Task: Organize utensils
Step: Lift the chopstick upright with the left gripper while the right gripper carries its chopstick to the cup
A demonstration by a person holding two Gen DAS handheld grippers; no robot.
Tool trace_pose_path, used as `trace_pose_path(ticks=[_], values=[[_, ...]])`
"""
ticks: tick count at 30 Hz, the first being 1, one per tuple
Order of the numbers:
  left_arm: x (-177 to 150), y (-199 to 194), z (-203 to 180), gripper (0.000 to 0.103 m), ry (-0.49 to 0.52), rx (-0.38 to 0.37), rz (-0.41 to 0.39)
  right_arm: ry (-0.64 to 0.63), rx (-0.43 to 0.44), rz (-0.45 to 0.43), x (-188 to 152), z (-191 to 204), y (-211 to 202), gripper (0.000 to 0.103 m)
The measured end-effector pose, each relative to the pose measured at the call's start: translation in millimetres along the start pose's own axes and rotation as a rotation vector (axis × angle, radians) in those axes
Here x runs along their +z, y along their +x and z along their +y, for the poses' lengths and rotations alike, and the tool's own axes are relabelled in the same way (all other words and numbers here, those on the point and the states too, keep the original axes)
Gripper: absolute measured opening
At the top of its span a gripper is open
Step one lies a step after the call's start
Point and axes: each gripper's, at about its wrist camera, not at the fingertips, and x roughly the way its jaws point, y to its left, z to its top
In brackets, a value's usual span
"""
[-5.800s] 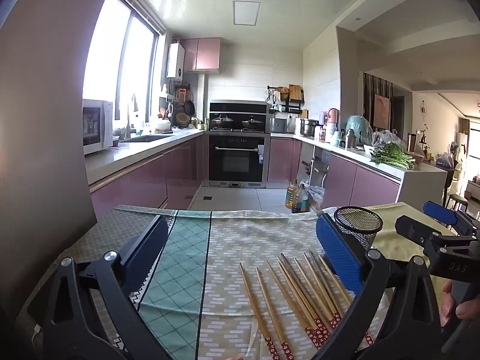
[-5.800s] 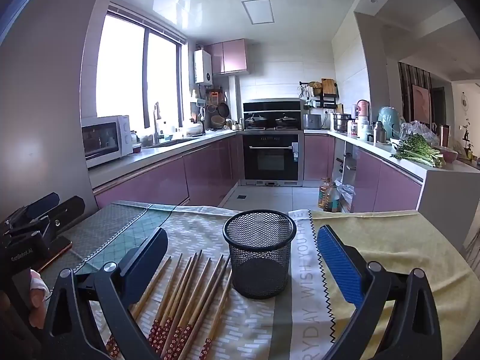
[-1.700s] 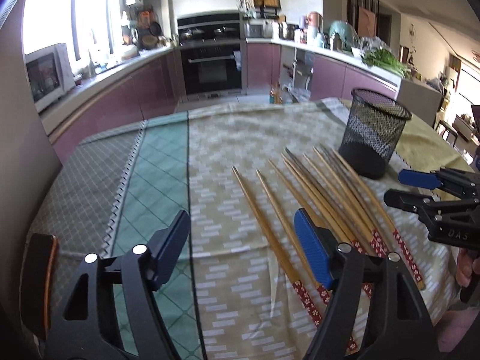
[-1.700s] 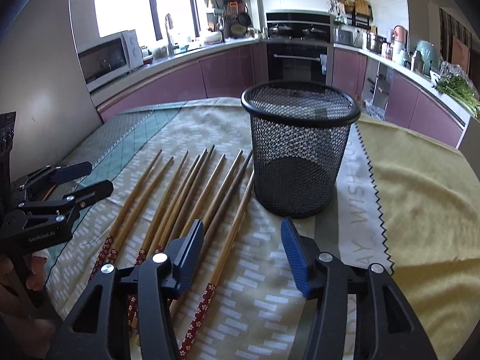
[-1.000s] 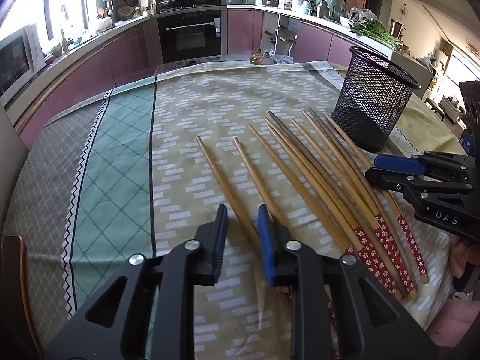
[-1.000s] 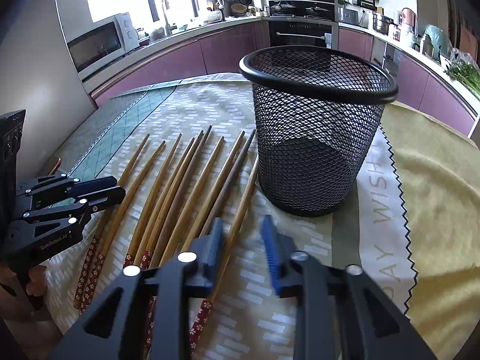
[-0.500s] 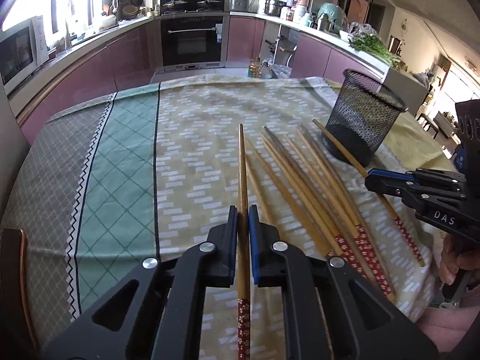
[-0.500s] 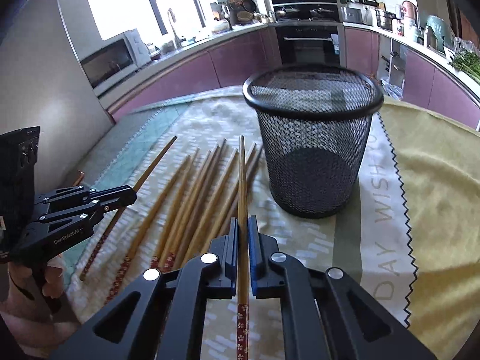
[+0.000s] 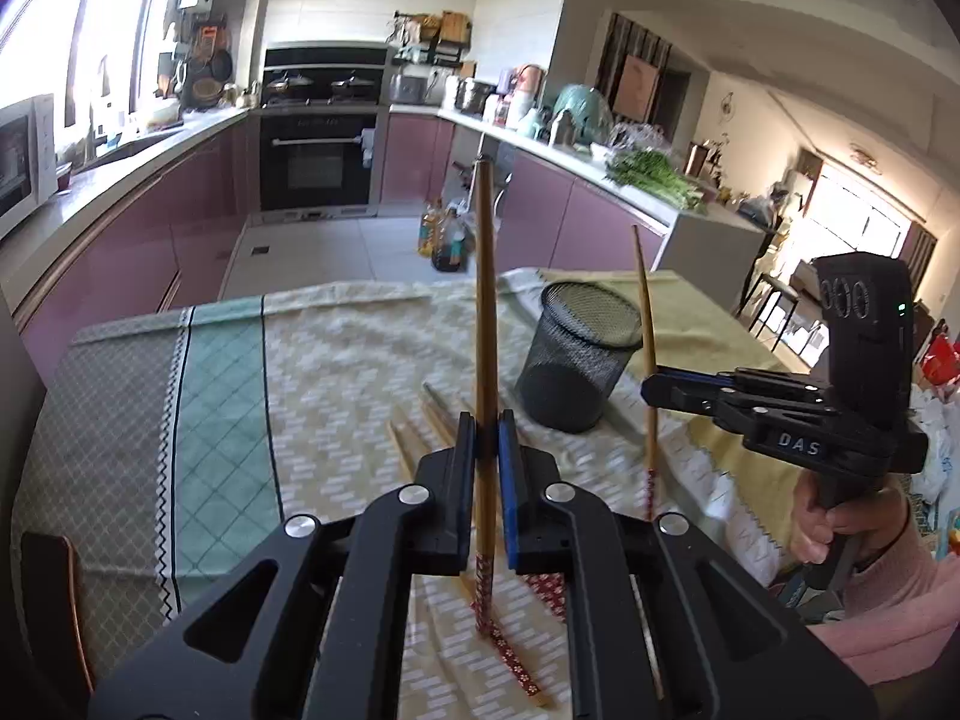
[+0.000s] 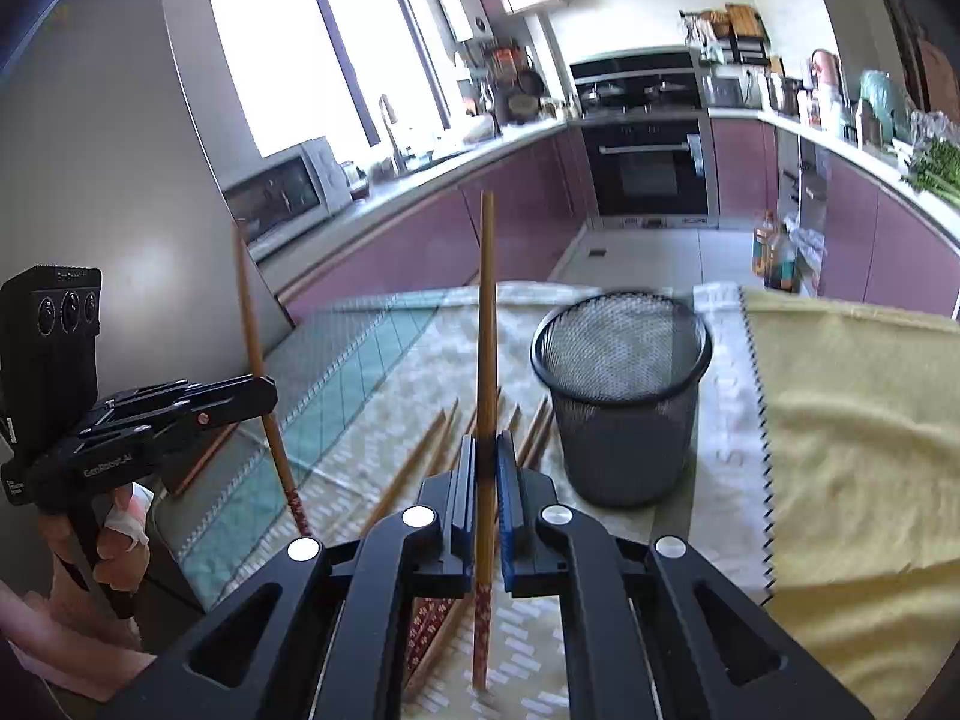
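Note:
My left gripper [image 9: 486,426] is shut on a wooden chopstick [image 9: 483,300] that stands nearly upright, red patterned end down. My right gripper [image 10: 487,450] is shut on a second chopstick [image 10: 486,324], also upright. Each gripper shows in the other's view: the right gripper [image 9: 651,387] with its chopstick [image 9: 645,312] at the right of the left wrist view, the left gripper [image 10: 267,387] with its chopstick [image 10: 252,324] at the left of the right wrist view. The black mesh cup [image 10: 621,396] stands on the cloth just right of my right gripper. Several chopsticks [image 10: 420,456] lie on the table beside it.
The table [image 9: 336,348] wears a patterned cloth with a green band [image 9: 222,396] at the left and a yellow cloth [image 10: 852,450] at the right. Purple kitchen cabinets, an oven and a tiled floor lie beyond. A hand in a pink sleeve [image 9: 870,576] grips the right tool.
Both grippers have closed, each on one chopstick, and lifted it off the table. Both have risen and tilted up, so the chopsticks now stand upright above the cloth.

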Motion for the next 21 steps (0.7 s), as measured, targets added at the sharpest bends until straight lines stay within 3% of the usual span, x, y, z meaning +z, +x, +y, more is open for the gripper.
trace_pose_path(ticks=[13, 21], values=[[71.5, -14.7, -35.1, 0.008, 0.031, -0.111, -0.174, -0.038, 0.023, -0.178, 57.7, -7.9, -44.9, 0.005], [119.7, 7.1, -63.6, 0.008, 0.048, -0.142, -0.245, -0.069, -0.049, -0.269, 87.8, -17.0, -62.7, 0.005]])
